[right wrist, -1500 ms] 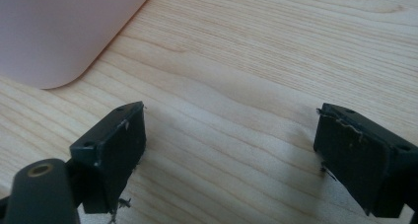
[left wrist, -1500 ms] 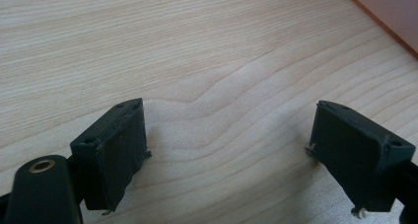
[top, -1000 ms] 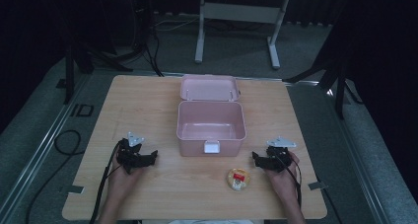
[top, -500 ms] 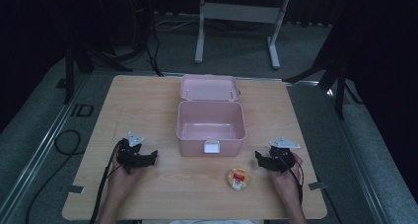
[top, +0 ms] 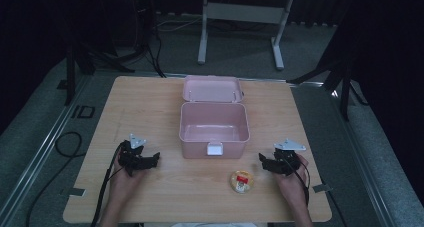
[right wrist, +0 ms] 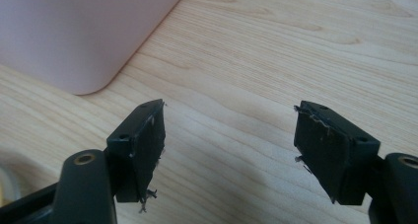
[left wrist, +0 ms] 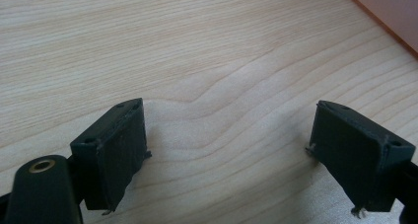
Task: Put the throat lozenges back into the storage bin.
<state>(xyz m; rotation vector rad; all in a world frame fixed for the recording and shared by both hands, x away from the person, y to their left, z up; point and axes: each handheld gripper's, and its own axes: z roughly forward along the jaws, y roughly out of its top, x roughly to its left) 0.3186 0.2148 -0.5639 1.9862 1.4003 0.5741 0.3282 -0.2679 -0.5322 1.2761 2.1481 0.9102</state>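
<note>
A pink box (top: 214,128) sits mid-worktop with its lid (top: 212,88) swung open behind it, showing nothing inside and a white latch (top: 215,148) on the near wall. Near its front right corner lies a small round container (top: 241,181) with red and pale contents. The left gripper (top: 150,159) rests low on the wooden worktop (top: 150,102), well left of the box, jaws spread apart over bare wood. The right gripper (top: 264,162), held by the right hand (top: 292,179), points toward the box, jaws likewise wide, nothing between them.
</note>
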